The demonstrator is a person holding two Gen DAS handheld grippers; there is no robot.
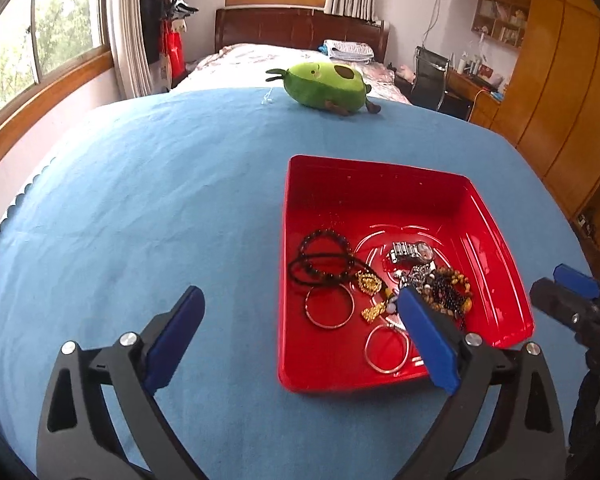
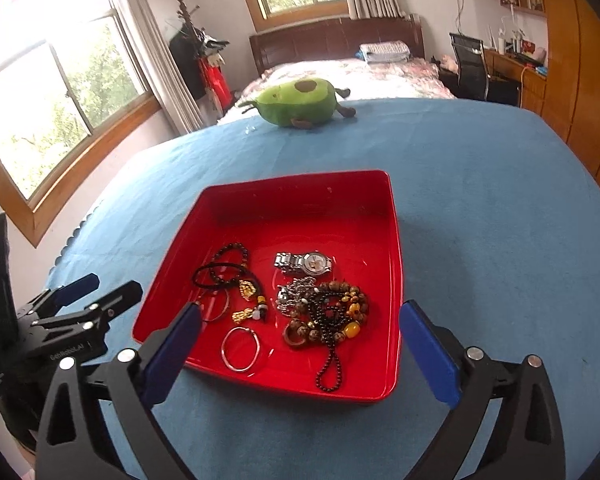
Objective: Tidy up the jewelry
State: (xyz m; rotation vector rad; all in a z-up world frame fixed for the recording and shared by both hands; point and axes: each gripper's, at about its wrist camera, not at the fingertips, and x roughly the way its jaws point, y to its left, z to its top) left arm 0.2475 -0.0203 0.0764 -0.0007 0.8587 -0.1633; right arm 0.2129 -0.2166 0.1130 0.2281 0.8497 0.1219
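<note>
The red tray (image 2: pixel 394 240) looks like glossy moulded plastic with highlights on its floor, and it sits on a matt, slightly napped blue cloth (image 2: pixel 480 208). Inside, the watch (image 2: pixel 306 263) and two bangles (image 2: pixel 240 348) show polished silver metal, the pendants (image 2: pixel 247 290) shiny gold, the bead strands (image 2: pixel 332 316) smooth and lustrous. The avocado toy (image 2: pixel 298 102) is soft plush; the gripper fingers (image 2: pixel 428 354) carry matt blue pads on black plastic.

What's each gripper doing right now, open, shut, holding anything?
Left gripper: open, holding nothing, near the red tray.
Right gripper: open, holding nothing, over the tray's near edge.
</note>
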